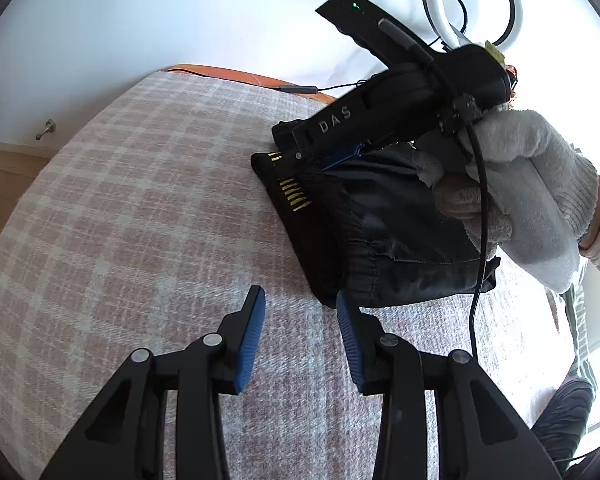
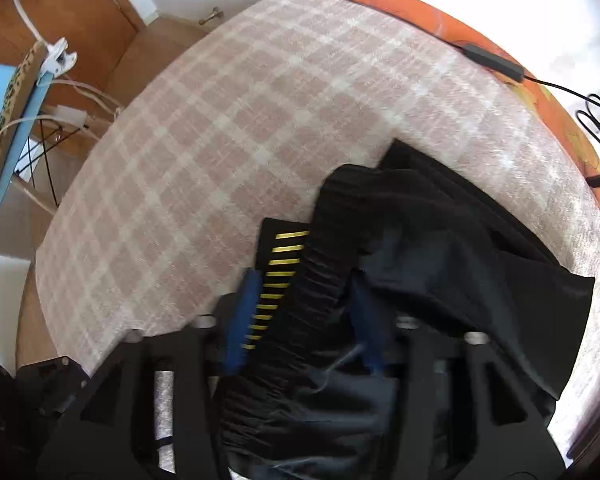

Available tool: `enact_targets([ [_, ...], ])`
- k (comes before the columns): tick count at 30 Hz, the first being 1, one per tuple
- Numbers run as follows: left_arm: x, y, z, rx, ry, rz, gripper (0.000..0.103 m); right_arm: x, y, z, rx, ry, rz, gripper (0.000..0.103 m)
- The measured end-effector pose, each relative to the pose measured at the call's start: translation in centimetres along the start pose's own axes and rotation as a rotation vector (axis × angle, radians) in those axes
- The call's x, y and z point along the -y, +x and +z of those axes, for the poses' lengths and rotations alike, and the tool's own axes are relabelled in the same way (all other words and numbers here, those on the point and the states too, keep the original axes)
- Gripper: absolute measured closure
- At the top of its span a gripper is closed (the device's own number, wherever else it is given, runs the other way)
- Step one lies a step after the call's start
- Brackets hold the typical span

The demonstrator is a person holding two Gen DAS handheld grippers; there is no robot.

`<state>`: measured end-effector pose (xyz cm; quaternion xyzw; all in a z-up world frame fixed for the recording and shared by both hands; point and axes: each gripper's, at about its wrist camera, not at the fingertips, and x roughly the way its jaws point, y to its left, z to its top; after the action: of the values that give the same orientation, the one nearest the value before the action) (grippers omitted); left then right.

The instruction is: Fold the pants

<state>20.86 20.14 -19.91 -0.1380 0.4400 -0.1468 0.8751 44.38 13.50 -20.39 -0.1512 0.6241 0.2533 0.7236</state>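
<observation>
Black pants (image 1: 384,232), folded small, lie at 2 o'clock on the checked bed (image 1: 140,200). Right claw (image 2: 304,312) grips their waistband. Left claw (image 1: 300,332) spread, empty, beside the hem. Advice: lay the band flat, square edges, then release.

pants (image 2: 440,264) blurred, lower part hidden behind right gripper (image 2: 300,312)
</observation>
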Motion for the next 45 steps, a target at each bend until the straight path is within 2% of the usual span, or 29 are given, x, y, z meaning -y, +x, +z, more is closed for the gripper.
enact_targets([
  [3,0.2,0.0,0.0,0.004,0.002,-0.001,0.069,-1.6,1.0,0.2,0.000,-0.038,-0.093,0.033],
  [5,0.0,0.1,0.0,0.002,-0.004,0.006,0.069,-2.4,1.1,-0.2,0.014,-0.079,-0.161,0.044],
  [6,-0.1,0.0,0.0,0.002,-0.006,0.009,0.069,-2.5,1.0,-0.4,0.017,-0.081,-0.152,0.046],
  [8,-0.3,-0.2,0.0,0.001,-0.012,0.013,0.069,-1.6,0.3,-0.6,0.022,-0.047,-0.092,0.059],
  [11,-0.5,-0.5,0.1,0.003,-0.012,0.022,0.069,1.0,-1.4,-1.3,0.059,0.033,0.079,0.066],
  [15,-0.4,-0.6,0.8,0.012,-0.016,0.019,0.069,4.0,-2.3,-2.5,0.108,0.099,0.249,0.068],
  [16,-0.3,-0.5,0.9,0.012,-0.014,0.019,0.069,4.6,-2.3,-2.9,0.128,0.109,0.273,0.072],
  [18,0.0,-0.1,1.2,0.007,-0.009,0.018,0.069,5.1,-2.2,-3.5,0.156,0.111,0.305,0.077],
  [20,0.2,0.3,1.4,-0.001,0.000,0.020,0.069,5.5,-2.5,-3.8,0.171,0.112,0.310,0.088],
  [25,0.6,1.2,2.2,-0.013,0.023,0.031,0.069,7.6,-5.1,-4.7,0.256,0.104,0.332,0.094],
  [30,0.8,0.9,3.8,0.022,0.031,0.045,0.069,13.1,-9.5,-8.4,0.348,0.178,0.343,0.095],
  [35,1.8,1.6,5.7,0.039,0.076,0.063,0.069,19.9,-12.9,-12.9,0.414,0.280,0.288,0.096],
  [39,3.2,2.8,6.8,0.029,0.110,0.073,0.069,27.9,-15.3,-18.8,0.465,0.418,0.217,0.096],
  [42,4.3,3.9,7.2,0.011,0.130,0.057,0.069,33.0,-15.3,-23.3,0.437,0.515,0.046,0.096],
  [44,5.9,4.8,7.6,-0.005,0.166,0.050,0.069,35.7,-14.1,-25.3,0.339,0.587,-0.107,0.096],
  [45,6.7,5.4,7.8,-0.014,0.190,0.048,0.069,36.4,-13.7,-25.7,0.312,0.604,-0.154,0.096],
])
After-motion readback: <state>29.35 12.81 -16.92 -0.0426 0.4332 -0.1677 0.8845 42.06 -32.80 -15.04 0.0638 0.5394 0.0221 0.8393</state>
